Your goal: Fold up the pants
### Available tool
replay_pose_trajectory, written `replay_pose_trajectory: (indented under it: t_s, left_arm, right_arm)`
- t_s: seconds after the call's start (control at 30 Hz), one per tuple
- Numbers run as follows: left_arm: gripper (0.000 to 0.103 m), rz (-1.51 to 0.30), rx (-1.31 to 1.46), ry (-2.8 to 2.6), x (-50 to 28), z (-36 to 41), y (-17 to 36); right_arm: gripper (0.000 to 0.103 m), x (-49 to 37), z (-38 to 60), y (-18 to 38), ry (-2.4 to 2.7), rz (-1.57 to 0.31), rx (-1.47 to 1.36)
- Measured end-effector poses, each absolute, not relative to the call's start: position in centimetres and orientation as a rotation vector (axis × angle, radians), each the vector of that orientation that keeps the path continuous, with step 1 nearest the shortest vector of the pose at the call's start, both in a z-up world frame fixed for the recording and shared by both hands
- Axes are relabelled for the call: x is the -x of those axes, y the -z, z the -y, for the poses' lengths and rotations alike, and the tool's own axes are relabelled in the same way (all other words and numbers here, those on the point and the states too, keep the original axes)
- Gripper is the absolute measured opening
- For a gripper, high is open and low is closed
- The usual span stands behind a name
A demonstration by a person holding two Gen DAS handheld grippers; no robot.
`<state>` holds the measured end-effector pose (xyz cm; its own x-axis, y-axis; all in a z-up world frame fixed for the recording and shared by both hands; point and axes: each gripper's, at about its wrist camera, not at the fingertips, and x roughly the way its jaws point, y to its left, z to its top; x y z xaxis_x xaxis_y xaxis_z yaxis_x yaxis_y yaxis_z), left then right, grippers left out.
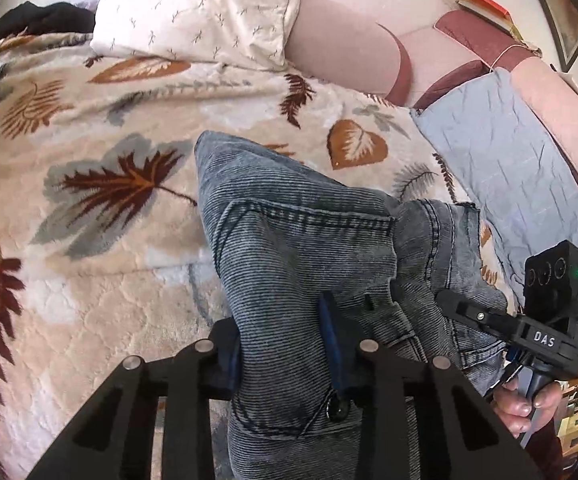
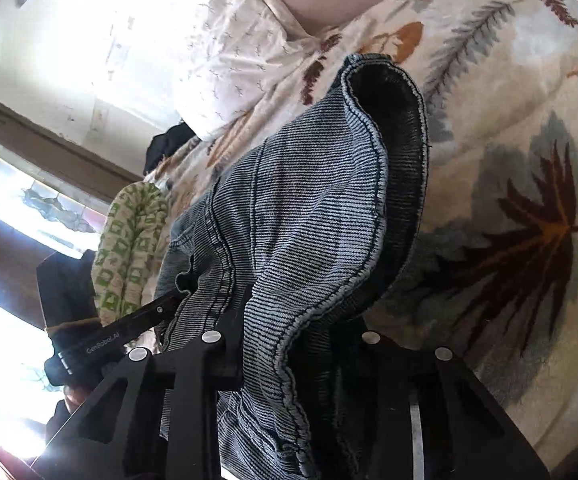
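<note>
Gripping jeans (image 1: 309, 240) w/ both: left gripper (image 1: 289, 344) & right gripper (image 2: 289, 356) pinched on denim, above leaf blanket (image 1: 89, 140).

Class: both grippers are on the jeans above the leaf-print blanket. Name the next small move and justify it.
Probably lift both a little higher and draw them apart. The left gripper and right gripper each pinch the jeans, which still hang bunched and creased over the blanket.

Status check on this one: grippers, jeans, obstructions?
Left gripper and right gripper both clamped on jeans. Jeans bunched, lifted off leaf-print blanket. Nothing in the way.
</note>
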<state>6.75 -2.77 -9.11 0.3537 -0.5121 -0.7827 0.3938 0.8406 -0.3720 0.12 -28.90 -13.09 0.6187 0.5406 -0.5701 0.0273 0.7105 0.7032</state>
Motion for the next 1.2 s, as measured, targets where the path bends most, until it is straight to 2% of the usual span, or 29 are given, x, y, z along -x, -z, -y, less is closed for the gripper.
replay_pose_trajectory:
  t_s: [0.27,0.6,0.83,1.2]
  left_arm:
    - [0.035,-0.943,0.131,0.609,-8.2,1.6,3.7]
    - [0.035,-0.806,0.056,0.489,-13.1,-0.4,-2.0]
    - [0.035,-0.804,0.004,0.372,-16.2,-2.0,-1.3]
    - [0.035,-0.871,-0.022,0.295,-20.6,-2.0,3.7]
  right_arm:
    - [0.029,-1.2,28.7,8.0,-0.378,-0.78,-0.713]
    - [0.029,-8.5,26.5,1.4,-0.441,-0.711,-0.63]
    - [0.029,-14.1,23.2,1.6,-0.465,-0.748,-0.586]
    - [0.029,-20.4,21.5,5.9,-0.434,-0.843,-0.543]
